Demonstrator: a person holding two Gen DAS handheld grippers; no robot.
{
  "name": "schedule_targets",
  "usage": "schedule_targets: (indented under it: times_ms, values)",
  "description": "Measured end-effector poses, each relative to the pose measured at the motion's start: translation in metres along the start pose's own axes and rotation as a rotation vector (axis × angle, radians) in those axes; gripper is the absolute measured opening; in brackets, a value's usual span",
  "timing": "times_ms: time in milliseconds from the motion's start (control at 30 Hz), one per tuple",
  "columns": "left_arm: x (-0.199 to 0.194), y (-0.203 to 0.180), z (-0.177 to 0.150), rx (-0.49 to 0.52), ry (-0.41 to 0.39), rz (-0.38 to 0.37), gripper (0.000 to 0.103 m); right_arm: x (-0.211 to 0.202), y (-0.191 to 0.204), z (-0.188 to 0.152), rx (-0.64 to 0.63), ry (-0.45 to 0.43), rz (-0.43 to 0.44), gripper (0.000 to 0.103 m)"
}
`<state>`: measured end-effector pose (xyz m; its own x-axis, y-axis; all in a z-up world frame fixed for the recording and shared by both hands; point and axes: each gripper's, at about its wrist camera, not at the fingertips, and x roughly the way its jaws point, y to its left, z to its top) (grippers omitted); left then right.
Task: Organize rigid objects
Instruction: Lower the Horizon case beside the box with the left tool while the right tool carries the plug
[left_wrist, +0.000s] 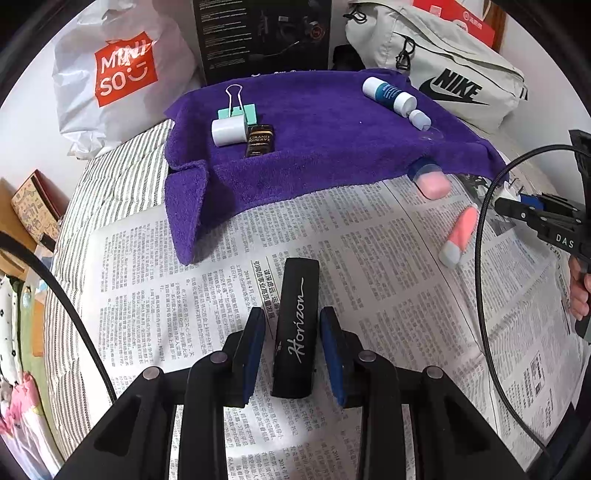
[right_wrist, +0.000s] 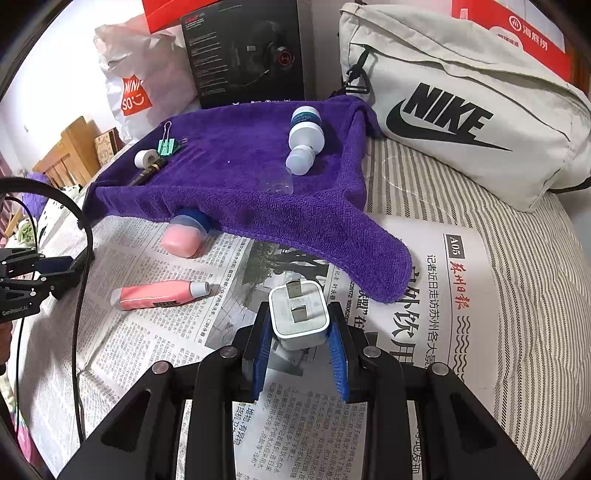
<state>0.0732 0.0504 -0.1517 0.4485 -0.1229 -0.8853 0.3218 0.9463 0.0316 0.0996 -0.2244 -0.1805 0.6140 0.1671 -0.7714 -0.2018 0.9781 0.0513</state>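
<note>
The left gripper (left_wrist: 292, 343) has its blue-padded fingers (left_wrist: 255, 343) spread a little wider than the black rectangular case lettered "Horizon" (left_wrist: 297, 328). The case lies between them on the newspaper (left_wrist: 166, 280), with a sliver of gap on each side, so nothing is clamped. Over on the right gripper (right_wrist: 300, 341), the blue pads (right_wrist: 338, 354) press in against both sides of a white square plug adapter (right_wrist: 298, 317), prongs facing forward, held up off the newspaper.

Beyond both, the purple towel (right_wrist: 258, 221) is the landmark. On its top sit a white tape roll (left_wrist: 229, 132), a mint-green binder clip (left_wrist: 238, 110), a small dark "Grand Reserve" bottle (left_wrist: 260, 140) and a white-and-blue bottle (right_wrist: 306, 133) lying on its side. A pink-filled clear tub (right_wrist: 183, 238) pokes out from under the towel's front edge. A pink tube with a grey cap (right_wrist: 160, 294) lies on the newspaper just in front of the towel. Behind the towel stands a pale Nike bag (right_wrist: 461, 122).
</note>
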Motion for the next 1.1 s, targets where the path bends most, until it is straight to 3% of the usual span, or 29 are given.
schedule_targets:
  times_ms: [100,1100]
  values:
    - [0.0,-0.001,0.0,0.019,-0.007,-0.018,0.022,0.0,0.0,0.0,-0.003,0.0,-0.001,0.03]
    - [-0.01,0.009,0.019,-0.035,-0.079,-0.099,0.021,-0.017,0.01,0.022,-0.042,-0.018,0.089,0.028]
